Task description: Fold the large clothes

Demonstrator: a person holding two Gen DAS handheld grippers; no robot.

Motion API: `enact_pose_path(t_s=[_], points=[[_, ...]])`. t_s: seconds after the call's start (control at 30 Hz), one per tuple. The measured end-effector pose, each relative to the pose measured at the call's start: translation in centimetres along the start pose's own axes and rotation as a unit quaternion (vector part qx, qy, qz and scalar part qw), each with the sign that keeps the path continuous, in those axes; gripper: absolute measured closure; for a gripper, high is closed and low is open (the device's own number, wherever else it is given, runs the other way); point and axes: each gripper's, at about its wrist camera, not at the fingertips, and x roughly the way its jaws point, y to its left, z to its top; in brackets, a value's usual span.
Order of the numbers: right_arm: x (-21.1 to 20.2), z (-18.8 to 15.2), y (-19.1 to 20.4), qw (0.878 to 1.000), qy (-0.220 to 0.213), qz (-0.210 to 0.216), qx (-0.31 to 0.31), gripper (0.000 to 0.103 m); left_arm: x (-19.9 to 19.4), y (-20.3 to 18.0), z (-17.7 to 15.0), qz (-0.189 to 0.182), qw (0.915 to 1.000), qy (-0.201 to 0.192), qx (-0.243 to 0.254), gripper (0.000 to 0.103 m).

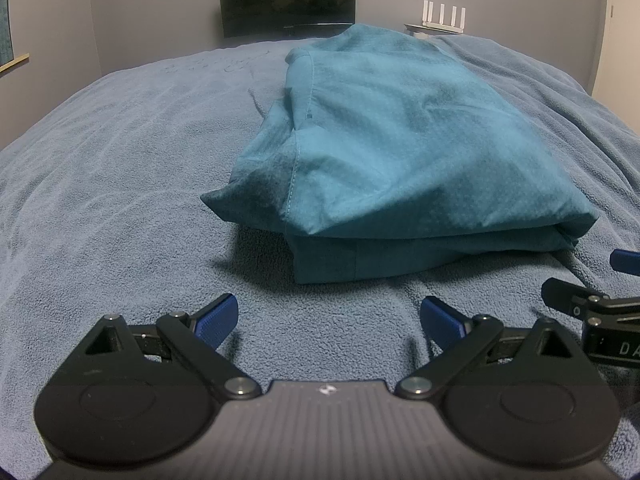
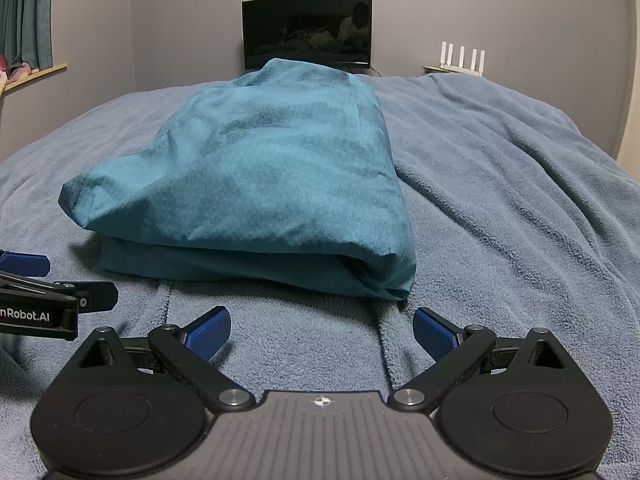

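Observation:
A teal garment (image 1: 384,152) lies folded in a thick stack on the blue fleece blanket (image 1: 120,168); it also shows in the right wrist view (image 2: 256,184). My left gripper (image 1: 330,318) is open and empty, low over the blanket just short of the garment's near edge. My right gripper (image 2: 322,330) is open and empty, also just short of the near edge. Each gripper shows at the edge of the other's view: the right gripper (image 1: 600,292) and the left gripper (image 2: 40,292).
The blanket (image 2: 520,200) covers a bed and has creases on the right. Beyond the bed stand a dark monitor (image 2: 308,32) and a white router (image 2: 462,58) by the grey wall. A wooden sill (image 2: 36,74) with curtains is at the left.

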Motion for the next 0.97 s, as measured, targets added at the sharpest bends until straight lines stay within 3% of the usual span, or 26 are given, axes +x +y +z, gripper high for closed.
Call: enact_pose_path(t_s=[0.97], points=[[0.25,-0.09,-0.24,1.0,0.006,0.001,-0.001,0.004,0.28,0.32,-0.05,-0.008,0.9999,0.005,-0.01,0.004]])
